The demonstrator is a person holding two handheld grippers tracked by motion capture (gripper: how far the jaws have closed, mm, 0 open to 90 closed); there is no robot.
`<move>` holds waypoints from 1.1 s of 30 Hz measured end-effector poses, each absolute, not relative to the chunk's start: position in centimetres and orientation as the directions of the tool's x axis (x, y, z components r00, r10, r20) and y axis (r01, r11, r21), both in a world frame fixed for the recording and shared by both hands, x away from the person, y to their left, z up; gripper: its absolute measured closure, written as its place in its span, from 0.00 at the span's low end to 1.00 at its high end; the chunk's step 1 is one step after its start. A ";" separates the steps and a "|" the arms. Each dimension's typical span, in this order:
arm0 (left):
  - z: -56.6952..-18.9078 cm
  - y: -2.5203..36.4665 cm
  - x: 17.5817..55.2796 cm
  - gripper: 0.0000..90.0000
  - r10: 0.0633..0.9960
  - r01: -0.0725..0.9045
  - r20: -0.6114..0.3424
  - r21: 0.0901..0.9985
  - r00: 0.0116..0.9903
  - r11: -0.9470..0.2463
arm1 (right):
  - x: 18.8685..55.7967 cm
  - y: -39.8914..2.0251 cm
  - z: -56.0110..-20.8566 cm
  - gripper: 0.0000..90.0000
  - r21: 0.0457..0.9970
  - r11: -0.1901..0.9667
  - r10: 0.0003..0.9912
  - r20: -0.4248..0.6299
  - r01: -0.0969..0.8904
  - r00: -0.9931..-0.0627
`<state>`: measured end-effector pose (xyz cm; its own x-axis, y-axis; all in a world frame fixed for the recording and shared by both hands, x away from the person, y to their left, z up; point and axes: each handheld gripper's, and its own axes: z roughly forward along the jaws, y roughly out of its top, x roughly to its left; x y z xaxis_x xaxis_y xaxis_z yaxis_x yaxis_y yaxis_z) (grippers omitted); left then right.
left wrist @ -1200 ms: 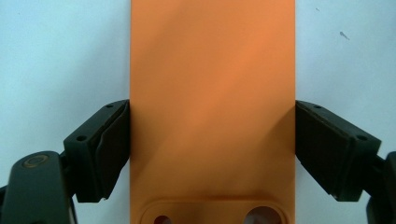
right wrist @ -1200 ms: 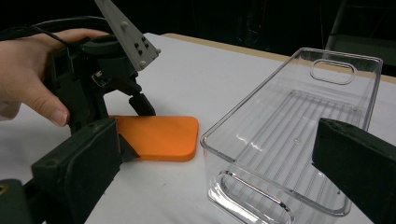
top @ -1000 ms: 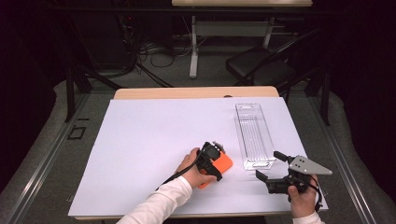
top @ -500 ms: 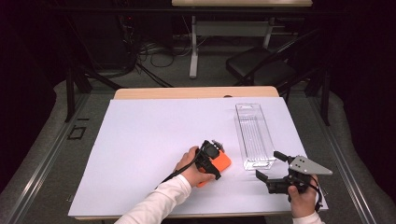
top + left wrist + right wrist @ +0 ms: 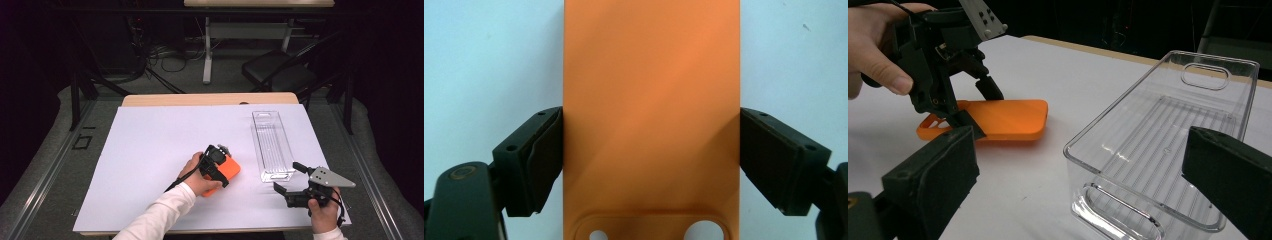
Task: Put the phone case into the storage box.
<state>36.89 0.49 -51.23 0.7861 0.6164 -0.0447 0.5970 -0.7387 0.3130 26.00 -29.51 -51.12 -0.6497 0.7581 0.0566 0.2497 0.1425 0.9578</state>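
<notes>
**Orange phone case clamped by its long edges beside the clear bin**

Your left gripper (image 5: 220,162) grips the orange phone case (image 5: 229,170) across its width: in the left gripper view the two black pads (image 5: 541,160) press flat against the case's long, straight edges, so the load sits on its stiffest lines and not on its thin back. The case (image 5: 651,115) is a smooth, matte orange shell with rounded corners and a raised, pill-shaped camera cut-out with two holes at the end nearest the gripper. From the right gripper view it appears tilted, the clamped end just off the surface and the far end (image 5: 1013,120) resting on it or close to it; you cannot tell whether that end touches.

The case lies right of centre on the white-covered table (image 5: 150,150), toward its near edge, just left of the clear plastic bin (image 5: 271,145). The bin is long, narrow and transparent, with a ribbed floor and an oval handle slot in each short wall (image 5: 1205,75); it stands upright and empty near the table's right edge, its long axis running from near to far, an open mouth ready to take a flat thing lowered from above.

Your right gripper (image 5: 291,179) rests near the near right corner, jaws apart and holding nothing, aimed at the bin's near end, probably placed to steady it.
</notes>
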 end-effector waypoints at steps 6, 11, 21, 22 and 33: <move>-50.3 1.8 36.9 0.18 0.626 0.606 -0.047 0.317 0.778 -0.729 | 26.0 -29.5 -51.2 0.01 0.959 0.138 0.758 0.060 0.249 -0.650; -49.3 2.8 36.7 0.18 0.635 0.610 -0.044 0.333 0.772 -0.719 | 26.0 -29.4 -51.2 0.01 0.957 0.137 0.758 0.064 0.255 -0.649; -47.6 4.9 35.9 0.18 0.631 0.603 -0.042 0.350 0.775 -0.717 | 26.1 -29.3 -51.2 0.01 0.957 0.147 0.757 0.055 0.252 -0.651; -47.4 5.1 35.8 0.18 0.632 0.602 -0.042 0.356 0.774 -0.714 | 26.1 -29.3 -51.2 0.01 0.956 0.151 0.757 0.053 0.253 -0.651; -46.0 5.9 34.8 0.18 0.603 0.576 -0.070 0.402 0.795 -0.712 | 26.1 -29.1 -51.2 0.01 0.952 0.168 0.760 0.040 0.255 -0.649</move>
